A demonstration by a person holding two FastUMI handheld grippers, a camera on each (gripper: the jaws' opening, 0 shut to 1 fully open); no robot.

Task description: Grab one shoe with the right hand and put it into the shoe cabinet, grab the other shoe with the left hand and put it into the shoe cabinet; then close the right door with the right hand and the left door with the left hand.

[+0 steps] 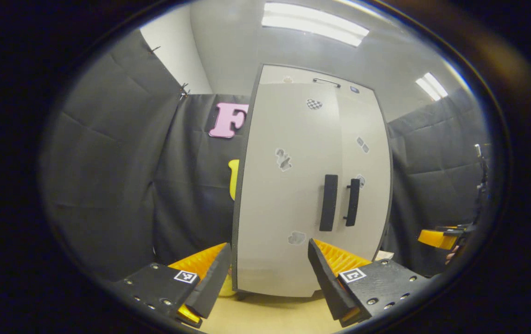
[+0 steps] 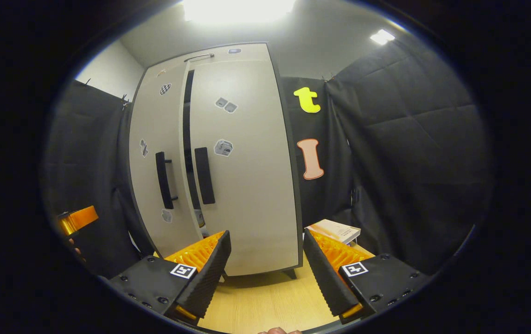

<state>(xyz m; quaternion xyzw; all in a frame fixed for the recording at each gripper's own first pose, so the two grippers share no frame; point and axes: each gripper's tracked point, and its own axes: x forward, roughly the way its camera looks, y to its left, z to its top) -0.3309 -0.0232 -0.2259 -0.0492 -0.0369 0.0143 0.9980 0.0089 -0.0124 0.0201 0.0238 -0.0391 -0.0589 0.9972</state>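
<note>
The shoe cabinet stands upright on the wooden floor, straight ahead of both grippers. In the right gripper view its left door is slightly ajar beside the right door. The left gripper and the right gripper are both open and hold nothing.

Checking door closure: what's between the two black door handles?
In the right gripper view a dark vertical gap separates the left handle from the right handle; the left door stands ajar. The left gripper view shows just the seam.
</note>
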